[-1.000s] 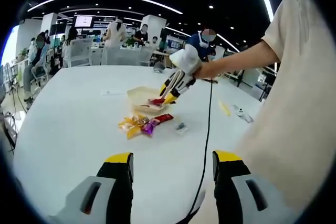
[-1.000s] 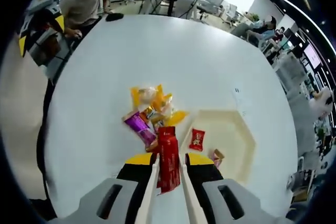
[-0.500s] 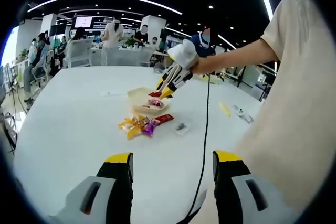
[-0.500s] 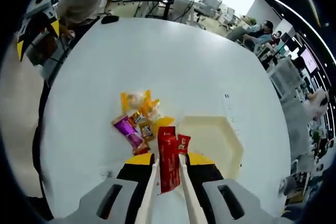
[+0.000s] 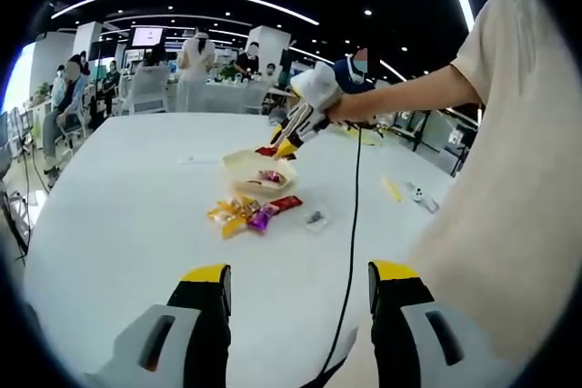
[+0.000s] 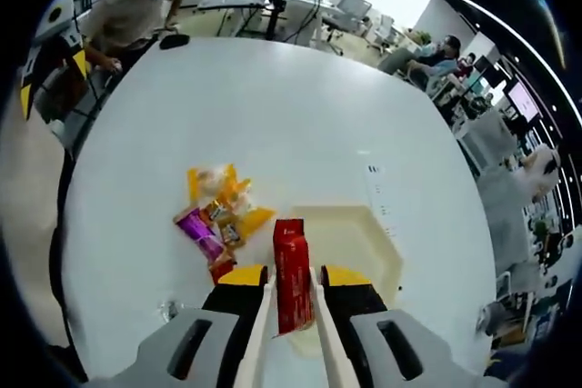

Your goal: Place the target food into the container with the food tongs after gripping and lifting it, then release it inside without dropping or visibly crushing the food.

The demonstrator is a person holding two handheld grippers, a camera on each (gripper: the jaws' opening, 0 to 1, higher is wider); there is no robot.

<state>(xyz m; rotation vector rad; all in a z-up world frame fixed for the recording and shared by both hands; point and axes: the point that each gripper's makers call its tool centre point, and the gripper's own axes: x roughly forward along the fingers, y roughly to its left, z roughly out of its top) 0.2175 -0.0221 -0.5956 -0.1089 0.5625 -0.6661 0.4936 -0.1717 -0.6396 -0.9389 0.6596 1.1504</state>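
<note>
Compared with a second ago, right gripper (image 6: 293, 281) has carried the red packet (image 6: 291, 272) from beside the snack pile to above the container (image 6: 364, 233); in the left gripper view the right gripper (image 5: 289, 138) now sits higher and over the container (image 5: 245, 168) instead of at its near edge.

Right jaws: clamped through the white food tongs (image 6: 264, 333), whose two blades pinch the red packet between them. Packet stands upright in the blades, no visible buckling. In the right gripper view it overlaps the near part of the cream, angular tray-like container.

Left gripper (image 5: 296, 290): jaws wide apart, nothing between them, hovering low over the white table (image 5: 109, 224), well apart from the work.

Other items: loose pile of snack packets (image 6: 216, 215) (yellow, purple, orange) lies on the table just beside the container. In the left gripper view a small reddish packet (image 5: 271, 176) lies inside the container already, and a red packet (image 5: 285, 203) rests on the table near the pile. A black cable (image 5: 353, 224) hangs from the right gripper.

Step in hand, by my reading: transport is nearly done, release not yet made. Height above the container floor cannot be read from these views.

Next move calls for: lowering toward the container floor, keeping the packet well inside the walls, then easing the clamp gently so the tongs spring apart and the packet settles rather than falls.
</note>
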